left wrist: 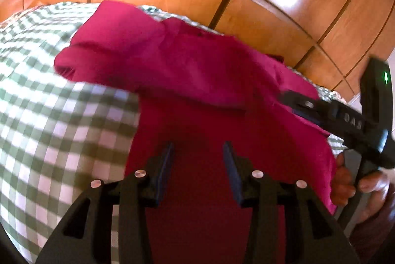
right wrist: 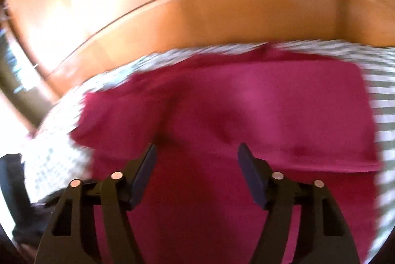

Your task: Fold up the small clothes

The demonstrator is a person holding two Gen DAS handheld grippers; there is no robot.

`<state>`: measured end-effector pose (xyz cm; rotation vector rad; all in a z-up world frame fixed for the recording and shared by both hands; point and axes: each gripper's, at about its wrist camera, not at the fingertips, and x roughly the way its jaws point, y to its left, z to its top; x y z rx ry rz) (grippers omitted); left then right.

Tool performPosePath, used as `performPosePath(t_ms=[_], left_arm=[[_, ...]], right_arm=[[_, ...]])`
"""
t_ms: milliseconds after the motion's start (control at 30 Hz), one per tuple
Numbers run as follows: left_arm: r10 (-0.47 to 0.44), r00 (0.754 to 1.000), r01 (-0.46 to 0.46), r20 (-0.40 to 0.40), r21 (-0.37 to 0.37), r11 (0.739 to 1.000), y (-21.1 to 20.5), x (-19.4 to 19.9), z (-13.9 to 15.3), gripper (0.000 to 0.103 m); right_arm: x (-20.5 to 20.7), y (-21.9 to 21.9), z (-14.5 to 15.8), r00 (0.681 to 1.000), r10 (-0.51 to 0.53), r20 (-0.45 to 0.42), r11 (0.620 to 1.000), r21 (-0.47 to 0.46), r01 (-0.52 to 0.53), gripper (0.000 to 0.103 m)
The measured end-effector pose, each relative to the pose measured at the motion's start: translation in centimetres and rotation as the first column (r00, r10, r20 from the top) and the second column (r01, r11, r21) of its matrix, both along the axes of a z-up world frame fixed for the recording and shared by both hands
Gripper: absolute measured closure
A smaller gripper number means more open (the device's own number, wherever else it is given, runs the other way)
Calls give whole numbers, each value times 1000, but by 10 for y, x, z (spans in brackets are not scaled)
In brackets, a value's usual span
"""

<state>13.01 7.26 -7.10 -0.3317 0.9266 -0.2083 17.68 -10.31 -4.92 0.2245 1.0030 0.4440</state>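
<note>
Both grippers, left (left wrist: 197, 152) and right (right wrist: 197, 155), spread wide, empty, over magenta garment (left wrist: 197, 71); checkered cloth (left wrist: 49, 103) borders its edges.

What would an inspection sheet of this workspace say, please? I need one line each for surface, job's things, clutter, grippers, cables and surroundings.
Surface: green-and-white checked cloth, reaching the far edge.
Job's things: magenta garment lying on the checked cloth, partly folded, one layer over another.
Clutter: nothing seen.
Grippers: left gripper open above the garment, gripping nothing; right gripper open above the garment, gripping nothing.
Cables: nothing seen.
Surroundings: glossy wooden panels behind the surface, with bright light reflections.
</note>
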Motion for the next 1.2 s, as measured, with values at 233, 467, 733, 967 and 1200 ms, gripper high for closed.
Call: performPosePath(t_ms=[233, 467, 733, 967, 1200], left_arm=[[-9, 1000, 8, 4, 18, 1000, -2, -3, -13, 62], [-17, 1000, 16, 23, 17, 1000, -4, -6, -19, 60], [-14, 1000, 14, 27, 27, 1000, -10, -6, -21, 60], [-13, 1000, 12, 24, 49, 999, -16, -5, -21, 60], [-13, 1000, 14, -24, 38, 999, -16, -2, -4, 56]], right_arm=[[27, 56, -16, 996, 15, -91, 999, -40, -18, 87], [4, 22, 100, 972, -10, 237, 1000, -1, 11, 95], [10, -87, 105, 937, -224, 268, 970, -28, 240, 95], [12, -155, 21, 915, -387, 114, 905, -142, 400, 95], [7, -171, -24, 894, -445, 47, 878, -175, 446, 95]])
